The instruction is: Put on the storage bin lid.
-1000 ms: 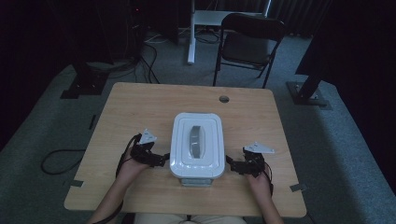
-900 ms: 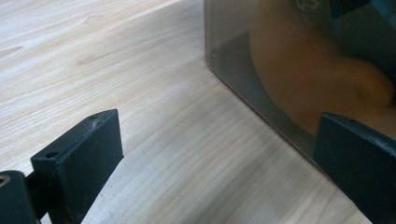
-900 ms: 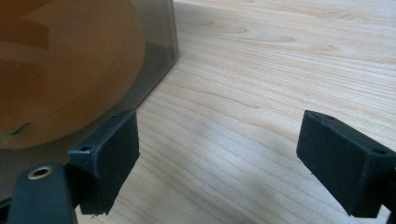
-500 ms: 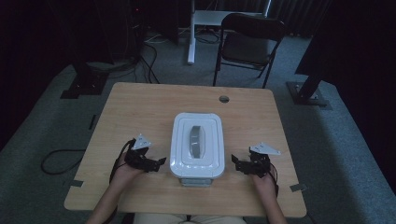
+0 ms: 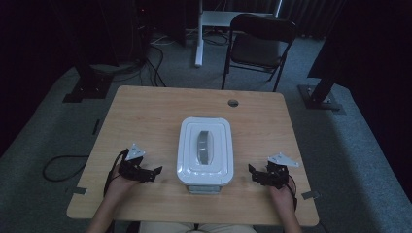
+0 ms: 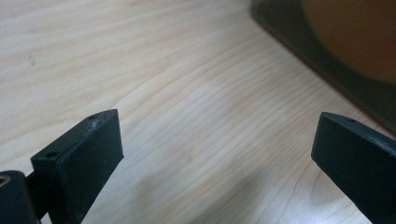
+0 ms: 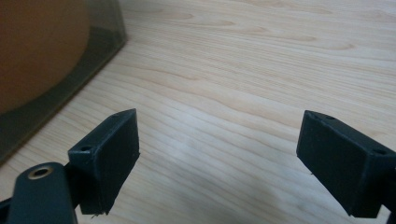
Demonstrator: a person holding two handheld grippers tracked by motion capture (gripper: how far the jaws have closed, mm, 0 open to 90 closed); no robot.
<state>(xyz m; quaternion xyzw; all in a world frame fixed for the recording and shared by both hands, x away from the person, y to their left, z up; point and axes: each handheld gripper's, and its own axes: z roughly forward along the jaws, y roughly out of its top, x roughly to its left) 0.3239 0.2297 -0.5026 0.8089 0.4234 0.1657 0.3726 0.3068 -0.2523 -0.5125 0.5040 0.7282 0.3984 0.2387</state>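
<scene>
Both grippers, left (image 5: 156, 171) and right (image 5: 251, 173), have backed off the lidded box (image 5: 205, 151), fingers spread, something orange-brown inside.

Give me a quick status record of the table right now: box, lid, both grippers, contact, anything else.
box: white container with lid, middle of the wooden table
lid: on, grey handle on top
left gripper: open, on the box's left, apart from it
right gripper: open, on the box's right, apart from it
held: nothing in either
box wall: see-through, something orange-brown inside
other: round hole in the tabletop, chair behind the table
</scene>
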